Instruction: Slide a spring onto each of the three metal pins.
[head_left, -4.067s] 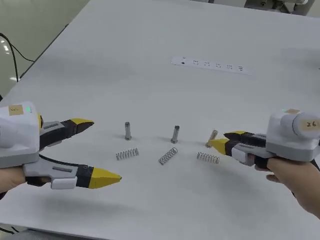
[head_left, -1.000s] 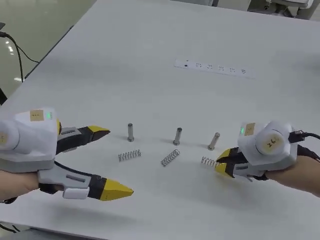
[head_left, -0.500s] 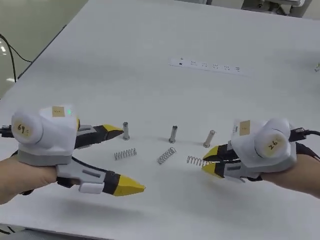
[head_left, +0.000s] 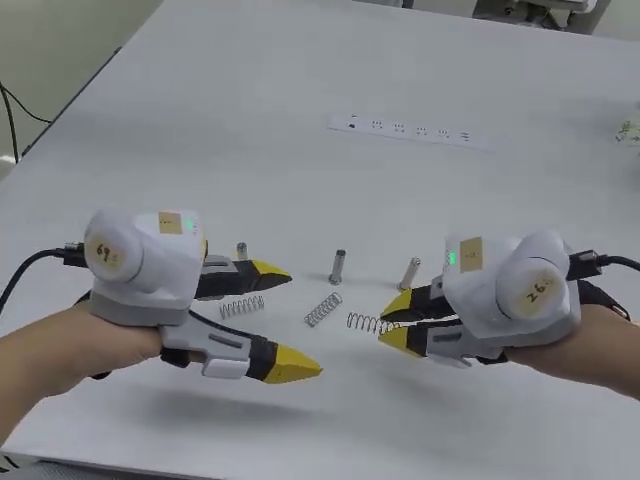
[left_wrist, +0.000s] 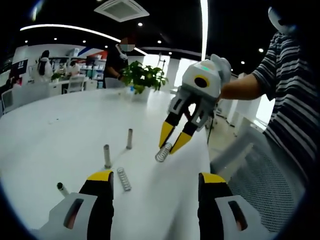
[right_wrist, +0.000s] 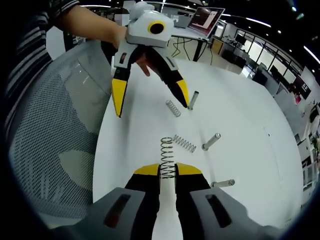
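The right gripper (right_wrist: 167, 172) pinches one spring (right_wrist: 166, 150) by its end — the rest sticks out free, near the pins (head_left: 339, 265). It looks light and bendy, so squeeze softly. The left gripper (left_wrist: 156, 176) has its jaws open.

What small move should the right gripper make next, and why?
Probably swing the right gripper toward the nearest short grey metal pin, lining up the free end with its top. Its jaws are shut on one end of a thin coiled wire spring, and that pin is bare.
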